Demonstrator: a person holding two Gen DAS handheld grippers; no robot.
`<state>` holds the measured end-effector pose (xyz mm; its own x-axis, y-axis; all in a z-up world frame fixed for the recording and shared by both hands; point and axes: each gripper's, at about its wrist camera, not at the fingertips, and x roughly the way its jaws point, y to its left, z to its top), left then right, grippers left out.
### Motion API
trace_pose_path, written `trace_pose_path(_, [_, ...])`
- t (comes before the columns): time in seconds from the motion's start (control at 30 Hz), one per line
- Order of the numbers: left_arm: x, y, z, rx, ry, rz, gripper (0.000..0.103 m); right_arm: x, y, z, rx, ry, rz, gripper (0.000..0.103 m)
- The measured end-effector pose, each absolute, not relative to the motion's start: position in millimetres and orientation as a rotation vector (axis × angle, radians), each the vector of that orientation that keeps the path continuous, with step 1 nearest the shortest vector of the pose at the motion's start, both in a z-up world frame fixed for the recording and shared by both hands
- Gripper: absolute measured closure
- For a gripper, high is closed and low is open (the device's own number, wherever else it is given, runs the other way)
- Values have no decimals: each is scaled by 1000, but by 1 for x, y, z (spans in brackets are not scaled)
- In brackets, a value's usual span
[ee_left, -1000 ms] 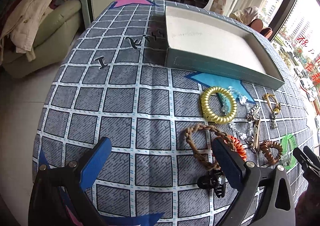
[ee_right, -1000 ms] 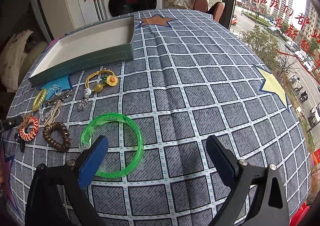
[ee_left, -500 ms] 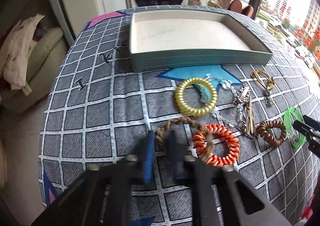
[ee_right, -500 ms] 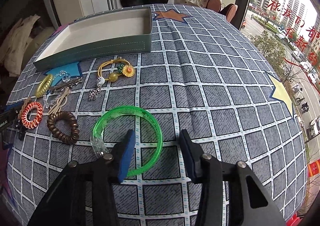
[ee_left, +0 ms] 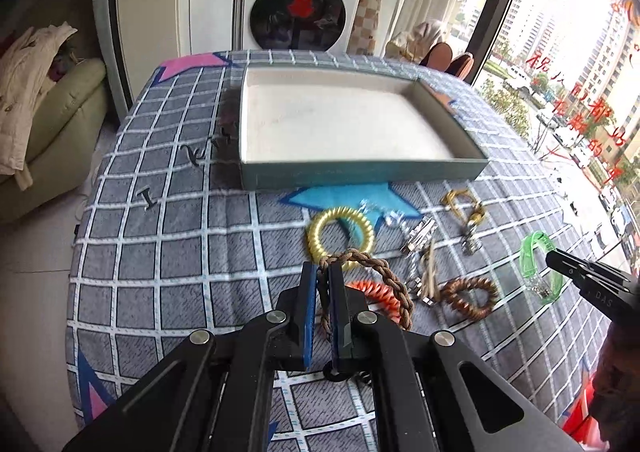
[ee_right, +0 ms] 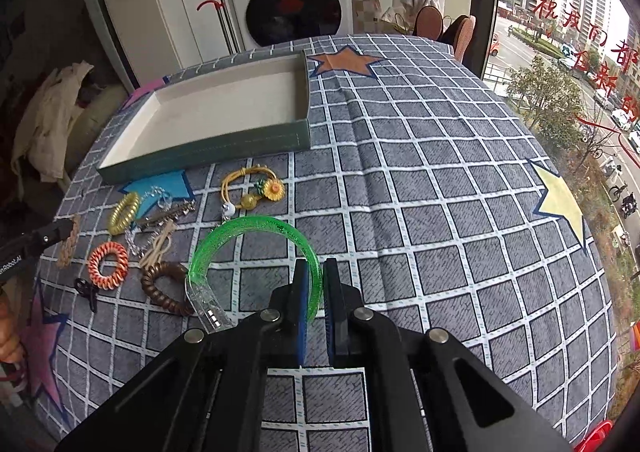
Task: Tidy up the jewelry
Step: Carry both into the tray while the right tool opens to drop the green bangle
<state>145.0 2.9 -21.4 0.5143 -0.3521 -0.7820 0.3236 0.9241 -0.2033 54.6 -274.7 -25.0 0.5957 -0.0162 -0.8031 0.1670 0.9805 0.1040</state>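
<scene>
A grey white-gridded cloth [ee_right: 420,179] bears a translucent green bangle [ee_right: 256,230] and a teal, cream-lined tray [ee_right: 224,151].

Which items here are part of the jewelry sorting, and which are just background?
Job: braided rope bracelet in left tongs; green bangle in right tongs; tray; yellow coil tie.
Background: washing machine; sofa.

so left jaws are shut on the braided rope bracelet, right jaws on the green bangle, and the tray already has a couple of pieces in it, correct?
Not quite: the tray has nothing in it, as the left wrist view shows. The rest holds: the left gripper is shut on the braided rope bracelet, the right gripper on the green bangle.
</scene>
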Motion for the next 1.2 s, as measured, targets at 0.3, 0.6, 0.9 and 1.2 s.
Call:
trace_pose_path(0.3, [183,-6,17,-68,874,-411,77,109,-273,13,173,886,-35,95])
trace_pose_path(0.6, [262,-29,6,-44,887,-334,77,202,-255,9,138,895,-18,95])
trace_pose_path(0.9, [326,-51,-33,39,945,-251,77,270,-256,-25,148,950,-63,95])
trace_pose_path(1.2, [337,-65,-64,137,987,-203,77,285,-253,-55,114,999,-99,95])
